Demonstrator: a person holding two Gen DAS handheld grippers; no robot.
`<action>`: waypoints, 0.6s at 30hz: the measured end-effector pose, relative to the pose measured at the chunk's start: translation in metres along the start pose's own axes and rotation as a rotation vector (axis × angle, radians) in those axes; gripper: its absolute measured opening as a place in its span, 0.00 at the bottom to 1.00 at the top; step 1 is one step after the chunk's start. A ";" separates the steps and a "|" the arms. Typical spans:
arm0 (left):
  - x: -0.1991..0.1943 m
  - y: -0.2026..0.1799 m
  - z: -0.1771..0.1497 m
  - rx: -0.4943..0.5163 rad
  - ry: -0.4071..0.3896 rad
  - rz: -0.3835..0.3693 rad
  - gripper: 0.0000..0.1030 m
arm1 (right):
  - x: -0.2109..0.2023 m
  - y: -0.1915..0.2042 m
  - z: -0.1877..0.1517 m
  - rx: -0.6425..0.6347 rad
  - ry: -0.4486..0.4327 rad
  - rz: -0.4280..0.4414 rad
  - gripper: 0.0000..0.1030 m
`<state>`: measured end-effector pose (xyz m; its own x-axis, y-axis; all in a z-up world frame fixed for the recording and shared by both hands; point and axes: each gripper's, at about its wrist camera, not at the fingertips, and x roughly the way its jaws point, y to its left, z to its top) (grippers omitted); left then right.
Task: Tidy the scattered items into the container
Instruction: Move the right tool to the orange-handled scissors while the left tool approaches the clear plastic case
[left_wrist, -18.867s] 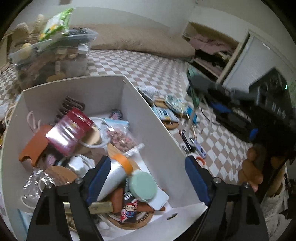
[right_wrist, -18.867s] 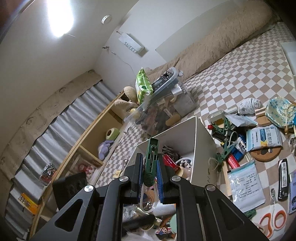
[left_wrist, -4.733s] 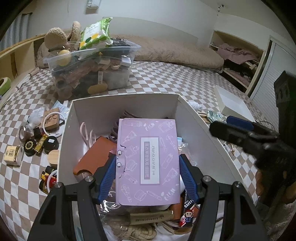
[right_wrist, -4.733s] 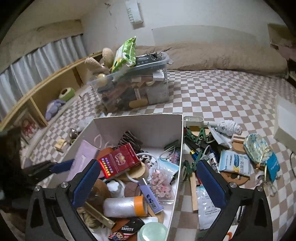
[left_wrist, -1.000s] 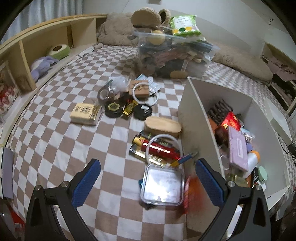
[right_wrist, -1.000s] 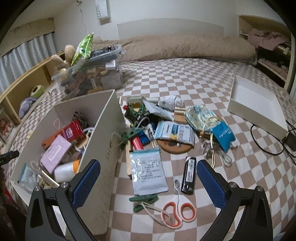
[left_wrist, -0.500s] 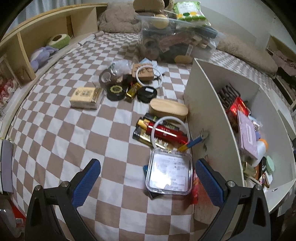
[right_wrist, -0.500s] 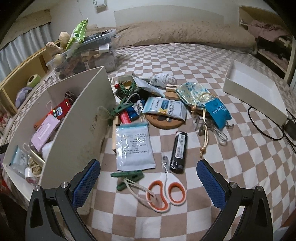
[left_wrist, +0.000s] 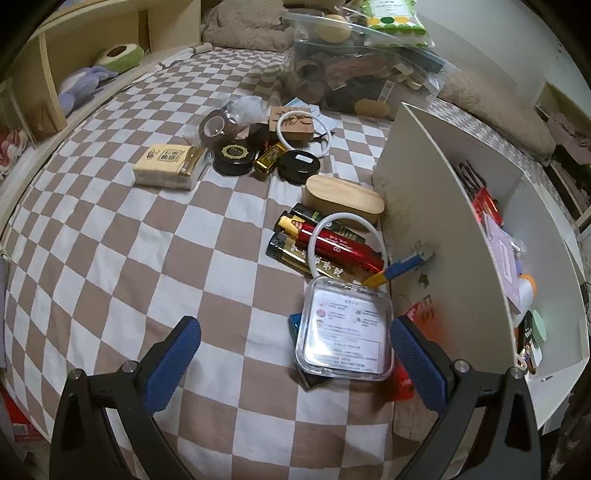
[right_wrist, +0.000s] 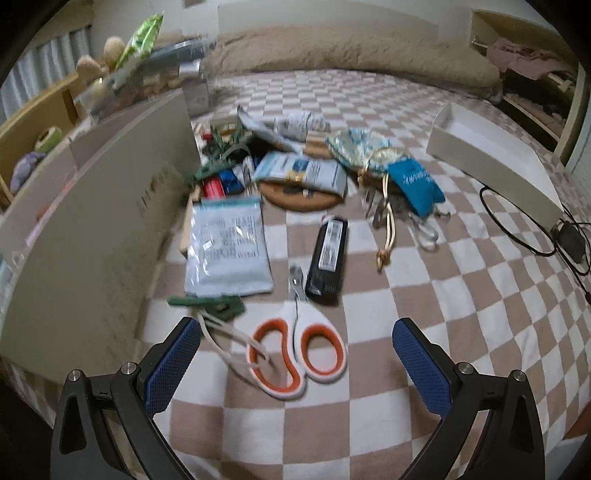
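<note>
Checkered brown-and-white bedding (left_wrist: 110, 258) carries the whole mess, with the white container (left_wrist: 417, 206) standing in the middle of it as the landmark. Both grippers hang over the bedding with jaws spread wide and nothing between them.

On the container's left side, the left gripper (left_wrist: 293, 345) is low over a clear plastic case (left_wrist: 345, 330), which lies just beside the container wall; its right finger is nearly against that wall, so the spread looks meant to straddle the case. Just beyond lie a white ring (left_wrist: 347, 243) over red and gold tubes (left_wrist: 328, 245), then a wooden oval box (left_wrist: 343, 199), all close to the wall. Farther out from the container sit black round tins (left_wrist: 232, 158) and a cream packet (left_wrist: 170, 166).

On the container's right side, the right gripper (right_wrist: 295, 350) hovers over orange-handled scissors (right_wrist: 299, 350), probably the next pick. A green clip (right_wrist: 207, 304) lies between scissors and wall; a resealable pouch (right_wrist: 227, 247) and black remote-like bar (right_wrist: 328, 254) lie beyond.
</note>
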<state>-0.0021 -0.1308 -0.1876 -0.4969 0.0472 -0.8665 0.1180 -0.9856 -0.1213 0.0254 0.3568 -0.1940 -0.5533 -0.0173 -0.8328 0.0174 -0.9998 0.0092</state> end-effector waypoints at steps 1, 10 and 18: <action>0.003 0.001 0.000 -0.001 0.006 -0.003 1.00 | 0.003 0.001 -0.001 -0.006 0.012 -0.003 1.00; 0.016 0.003 -0.004 0.052 0.060 -0.017 1.00 | 0.021 0.010 -0.008 -0.102 0.075 -0.053 1.00; 0.024 -0.005 -0.011 0.139 0.096 -0.025 1.00 | 0.025 -0.002 -0.008 -0.065 0.066 -0.099 0.99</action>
<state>-0.0054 -0.1226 -0.2128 -0.4128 0.0804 -0.9073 -0.0163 -0.9966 -0.0809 0.0187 0.3586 -0.2191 -0.4991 0.0843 -0.8624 0.0210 -0.9938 -0.1093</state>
